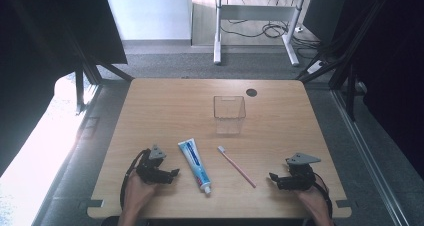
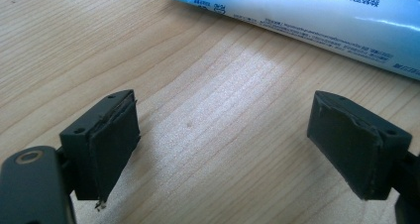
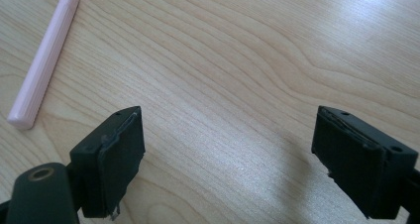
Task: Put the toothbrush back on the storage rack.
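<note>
1. Counts: one toothpaste tube [image 1: 195, 165], one pink toothbrush [image 1: 236, 166], one clear plastic container [image 1: 229, 114], two grippers, one wooden table [image 1: 165, 111].
2. Toothpaste tube lies flat at the near middle of the table, between the two grippers and nearer the left one. Long axis runs near-far with a slight slant: cap end toward the person and a bit right, crimped flat end away and left.
3. Toothbrush lies flat just right of the tube, not touching it. Long axis diagonal: head at the far left end, handle tip at the near right end, toward the right gripper.
4. Container stands upright past both items, mid table, well apart from the grippers.
5. Left gripper [image 1: 169, 174] sits low at the table's near left, held in a hand from the bottom edge, aimed right toward the tube. Jaws spread wide, nothing between them; in the left gripper view the tube [image 2: 307, 16] lies just ahead.
6. Right gripper [image 1: 274, 178] sits low at near right, hand behind it, aimed left. Jaws spread wide, bare wood between; in the right gripper view the toothbrush handle [image 3: 47, 60] lies ahead at upper left.
</note>
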Demonstrator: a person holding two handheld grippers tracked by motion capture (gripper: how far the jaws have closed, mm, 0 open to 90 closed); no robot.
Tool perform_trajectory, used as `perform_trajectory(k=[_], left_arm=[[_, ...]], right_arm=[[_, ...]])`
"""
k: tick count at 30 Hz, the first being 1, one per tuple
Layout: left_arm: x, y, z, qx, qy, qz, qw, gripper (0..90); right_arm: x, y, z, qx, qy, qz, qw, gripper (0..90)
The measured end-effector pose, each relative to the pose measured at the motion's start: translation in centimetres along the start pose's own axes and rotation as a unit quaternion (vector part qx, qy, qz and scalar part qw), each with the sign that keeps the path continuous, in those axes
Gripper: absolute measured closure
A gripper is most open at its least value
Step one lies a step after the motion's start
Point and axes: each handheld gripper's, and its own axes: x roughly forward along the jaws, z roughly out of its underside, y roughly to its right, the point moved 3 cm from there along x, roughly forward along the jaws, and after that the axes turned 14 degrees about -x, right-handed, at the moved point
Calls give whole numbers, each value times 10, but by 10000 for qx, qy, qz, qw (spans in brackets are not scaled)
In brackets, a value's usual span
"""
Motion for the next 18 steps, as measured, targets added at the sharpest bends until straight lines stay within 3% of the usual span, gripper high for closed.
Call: perform_trajectory(k=[4,18], left_arm=[[-2,0,0,0,123,66,9999,128],[-2,4,-1,1,123,126,9998,127]], right_arm=[[0,0,-1,-46,15,1,10000,131],[0,-4,-3,-171,24,-37,9998,131]])
